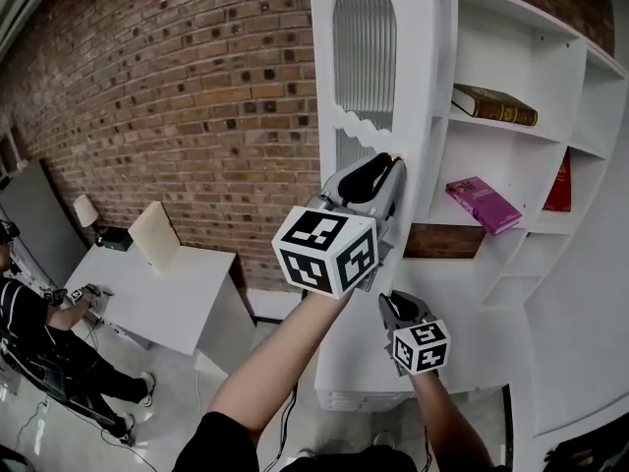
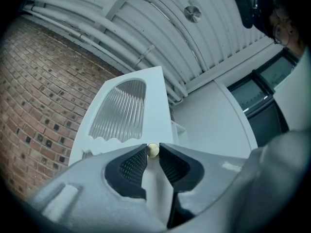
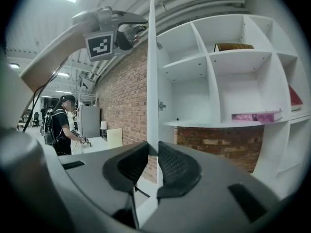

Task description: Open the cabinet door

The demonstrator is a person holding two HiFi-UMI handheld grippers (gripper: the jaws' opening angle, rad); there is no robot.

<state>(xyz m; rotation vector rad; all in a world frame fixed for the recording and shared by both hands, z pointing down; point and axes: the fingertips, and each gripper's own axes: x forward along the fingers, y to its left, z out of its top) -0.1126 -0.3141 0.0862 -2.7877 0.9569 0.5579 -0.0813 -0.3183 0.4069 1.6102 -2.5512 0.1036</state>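
Door [image 1: 369, 67] stood open at 12 o'clock in the head view. It was white and swung out from the shelves, with its free edge toward the camera and an arched, ribbed glass pane [image 1: 364, 42] in its upper half.

Far off at 8 o'clock a person [image 1: 29, 327] in dark clothes stood at a white desk [image 1: 172, 298]. A small lamp [image 1: 85, 209] sat on the desk's far corner, at 1 o'clock of the person. A brick wall [image 1: 197, 96] filled the space from the desk to the door, at 9 o'clock of the door.

The left gripper [image 1: 391, 163] was up at the door's edge below the pane, its marker cube [image 1: 327, 249] at 7 o'clock of the jaws. In the left gripper view its 2 jaws were clamped on a small brass knob [image 2: 152, 150], with 1 pad touching each side.

The right gripper [image 3: 152, 153] sat lower, at 6 o'clock of the left one in the head view. Its own view showed the door edge-on, rising straight to 12 o'clock, with the 2 jaws closed on that edge.

At 3 o'clock of the door the shelves [image 1: 550, 67] were open-fronted. A brown book [image 1: 494, 104] lay flat on an upper shelf, and a pink book [image 1: 484, 205] lay flat at 6 o'clock of it. A red book [image 1: 558, 187] was in the next compartment, at 3 o'clock of the pink one.
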